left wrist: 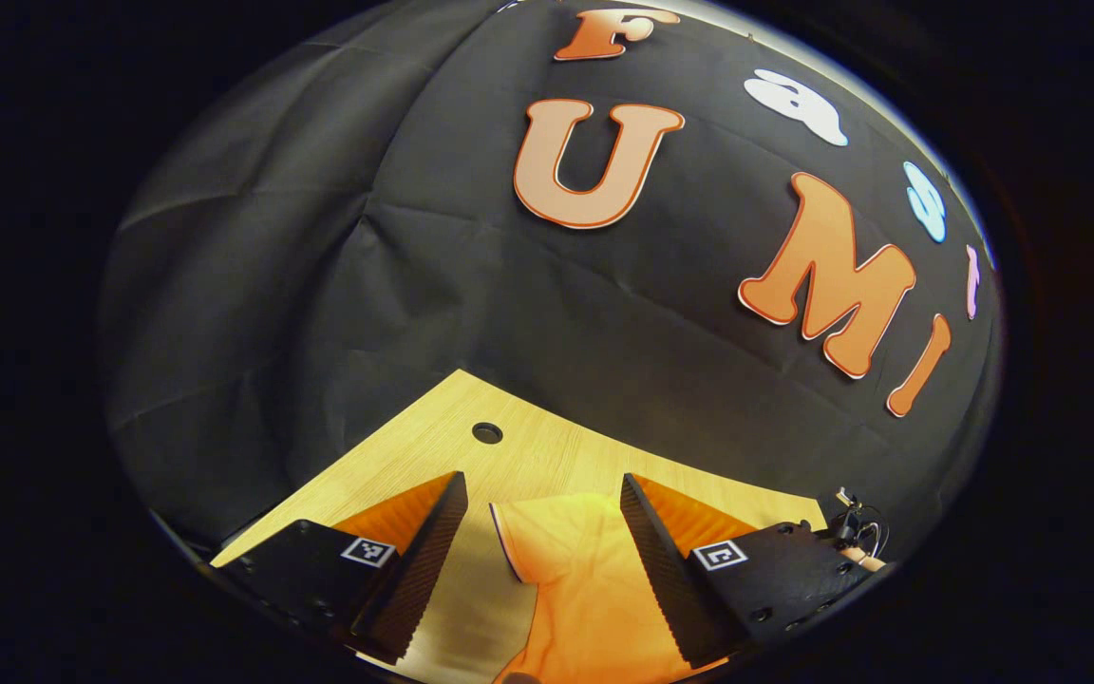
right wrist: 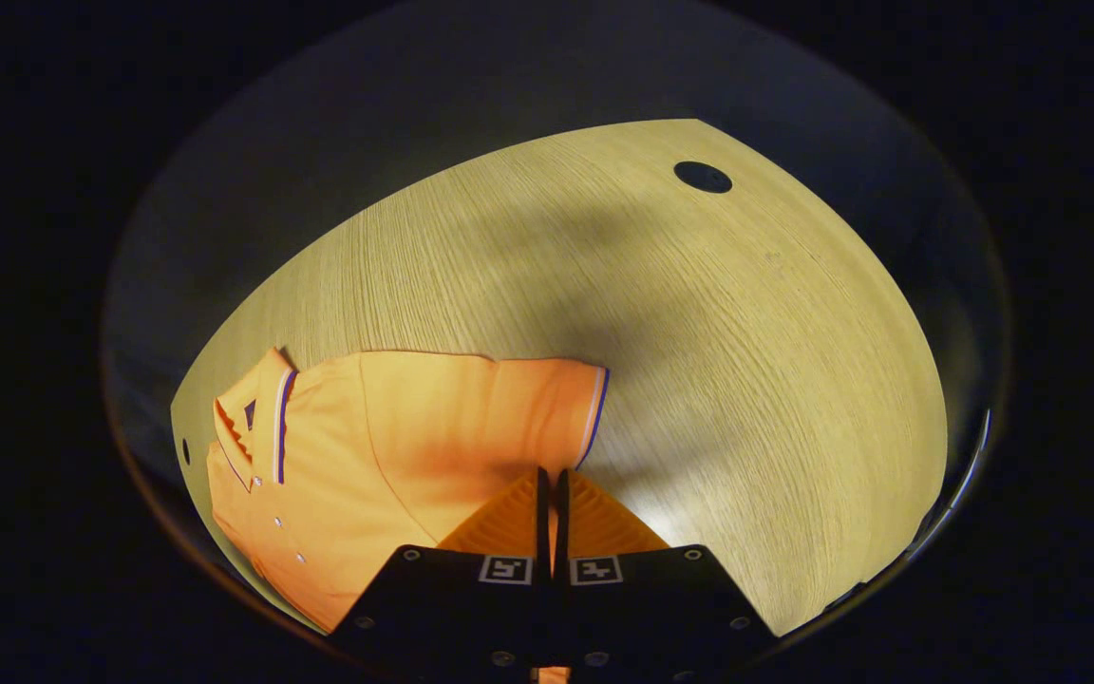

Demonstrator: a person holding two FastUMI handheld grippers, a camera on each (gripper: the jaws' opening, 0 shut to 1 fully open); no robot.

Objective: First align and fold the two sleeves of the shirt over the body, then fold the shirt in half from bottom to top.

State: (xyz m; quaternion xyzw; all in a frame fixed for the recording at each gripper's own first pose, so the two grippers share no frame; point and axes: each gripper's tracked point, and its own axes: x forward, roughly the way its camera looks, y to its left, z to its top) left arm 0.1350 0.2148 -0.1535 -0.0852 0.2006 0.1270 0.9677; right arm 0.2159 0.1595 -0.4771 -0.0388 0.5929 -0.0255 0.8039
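The orange polo shirt [right wrist: 386,446] lies flat on the wooden desk [right wrist: 718,361], its collar [right wrist: 257,418] near one desk edge and one short sleeve [right wrist: 556,404] spread out beside the body. In the right gripper view, the right gripper [right wrist: 552,494] stands over the sleeve's lower edge with its jaws drawn nearly together; whether cloth sits between them cannot be told. In the left gripper view, the left gripper [left wrist: 542,532] hangs above the other sleeve [left wrist: 556,546] with jaws wide apart. A round hole [left wrist: 487,433] marks the desk near its far corner.
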